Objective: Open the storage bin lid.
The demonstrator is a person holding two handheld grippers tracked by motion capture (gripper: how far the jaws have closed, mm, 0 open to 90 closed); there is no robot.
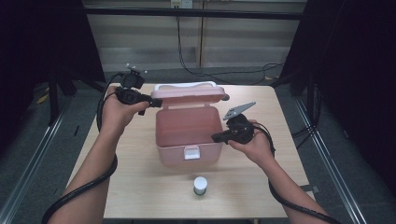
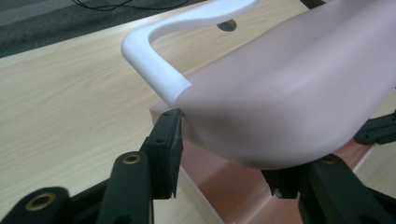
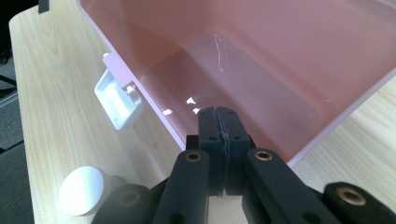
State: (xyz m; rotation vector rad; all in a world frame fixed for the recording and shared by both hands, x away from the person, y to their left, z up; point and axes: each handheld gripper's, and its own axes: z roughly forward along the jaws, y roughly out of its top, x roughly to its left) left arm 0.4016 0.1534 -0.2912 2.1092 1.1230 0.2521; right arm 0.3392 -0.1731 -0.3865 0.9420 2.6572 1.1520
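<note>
High view: pink box (image 1: 188,135), lid (image 1: 188,95) raised, standing at the middle of the light wooden table (image 1: 140,186). White latch (image 1: 191,152) on the near wall; white handle (image 1: 186,86) along the lid's top. Left gripper (image 1: 150,101) at the lid's left end; right gripper (image 1: 215,137) at the box's right rim. Small white-capped bottle (image 1: 200,185) on the table in front of the box, well apart from both hands.

Left gripper view: jaws part-way open and set on either side of the lid (image 2: 289,93), one jaw against the lid's edge below the handle's (image 2: 159,60) curved corner; whether both pads press cannot be told.

Right gripper view: right gripper (image 3: 225,116), jaws pressed together with nothing between them, tip over the box's rim, pointing into the bare interior (image 3: 261,70). Latch (image 3: 119,100) hangs on the outer wall; bottle cap (image 3: 84,190) near the lower left corner.
</note>
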